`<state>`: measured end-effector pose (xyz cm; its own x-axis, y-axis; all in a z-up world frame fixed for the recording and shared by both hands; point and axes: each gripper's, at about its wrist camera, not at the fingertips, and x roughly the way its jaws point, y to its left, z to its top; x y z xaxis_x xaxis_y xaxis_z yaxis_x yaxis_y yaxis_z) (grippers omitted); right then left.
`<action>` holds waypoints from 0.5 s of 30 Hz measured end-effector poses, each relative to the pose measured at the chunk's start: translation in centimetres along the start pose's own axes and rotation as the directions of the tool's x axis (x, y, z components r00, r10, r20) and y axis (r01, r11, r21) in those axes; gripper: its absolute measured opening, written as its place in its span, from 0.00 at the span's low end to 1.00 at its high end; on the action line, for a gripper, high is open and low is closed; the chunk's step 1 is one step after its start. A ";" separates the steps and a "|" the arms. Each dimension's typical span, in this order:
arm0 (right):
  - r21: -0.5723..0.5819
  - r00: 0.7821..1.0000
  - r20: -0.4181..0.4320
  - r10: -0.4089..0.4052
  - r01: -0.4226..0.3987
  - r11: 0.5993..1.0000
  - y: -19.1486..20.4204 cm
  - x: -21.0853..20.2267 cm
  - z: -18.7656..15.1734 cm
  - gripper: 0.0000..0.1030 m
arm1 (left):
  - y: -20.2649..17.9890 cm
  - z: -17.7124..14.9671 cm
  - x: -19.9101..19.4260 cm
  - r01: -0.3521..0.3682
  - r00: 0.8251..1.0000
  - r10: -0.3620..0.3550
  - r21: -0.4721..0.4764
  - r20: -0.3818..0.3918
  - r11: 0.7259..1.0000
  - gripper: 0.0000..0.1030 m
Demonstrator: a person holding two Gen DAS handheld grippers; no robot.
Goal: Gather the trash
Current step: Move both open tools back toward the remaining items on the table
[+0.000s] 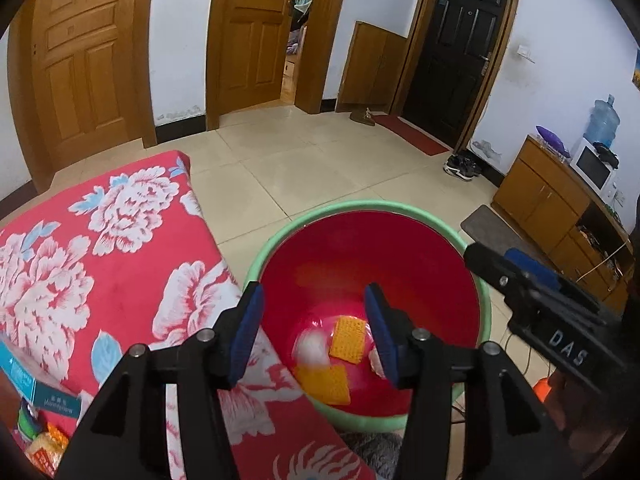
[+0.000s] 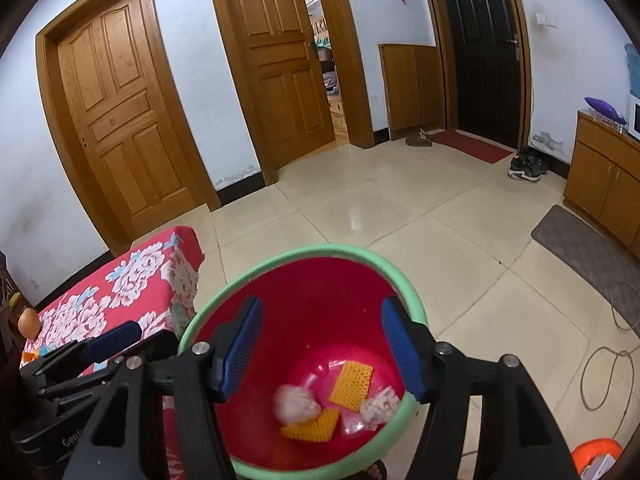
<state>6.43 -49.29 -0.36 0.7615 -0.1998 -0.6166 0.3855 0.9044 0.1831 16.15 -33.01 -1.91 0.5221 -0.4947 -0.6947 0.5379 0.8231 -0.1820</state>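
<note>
A red bin with a green rim (image 1: 486, 292) (image 2: 416, 304) stands on the floor beside the table. Inside lie two orange wafer-like pieces (image 1: 348, 338) (image 2: 352, 386), a blurred white paper wad (image 1: 312, 348) (image 2: 296, 404) and another crumpled white piece (image 2: 380, 404). My left gripper (image 1: 314, 334) is open and empty over the bin's mouth. My right gripper (image 2: 322, 350) is open and empty over the bin; it also shows at the right of the left wrist view (image 1: 532, 280).
A table with a red floral cloth (image 1: 100, 248) (image 2: 132, 292) lies left of the bin. Packets (image 1: 44, 400) sit at its near left corner, an egg-like object (image 2: 29, 322) at its far left. A wooden cabinet (image 1: 560, 208), floor mat (image 2: 580, 240) and cable (image 2: 608, 376) are to the right.
</note>
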 end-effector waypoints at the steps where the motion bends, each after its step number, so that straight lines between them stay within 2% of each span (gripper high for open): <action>1: 0.000 1.000 -0.007 0.001 -0.001 1.000 0.1 -0.1 -0.3 0.63 | 0.0 -0.1 -0.2 0.001 1.000 -0.001 0.000 0.000 1.000 0.51; 11: -0.013 0.999 -0.039 0.009 -0.009 1.000 1.2 -2.3 -2.9 0.63 | 0.6 -1.7 -2.7 -0.010 1.000 0.010 -0.013 -0.002 1.000 0.51; 15: -0.027 0.999 -0.032 0.012 -0.013 1.000 1.9 -3.7 -3.5 0.63 | 0.4 -2.6 -4.4 -0.021 1.000 0.020 0.010 0.018 1.000 0.51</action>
<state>2.54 -45.53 -0.42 0.7493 -0.1764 -0.6383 0.3609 0.9169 0.1702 12.31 -29.79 -0.76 0.5447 -0.4827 -0.6858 0.5334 0.8304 -0.1609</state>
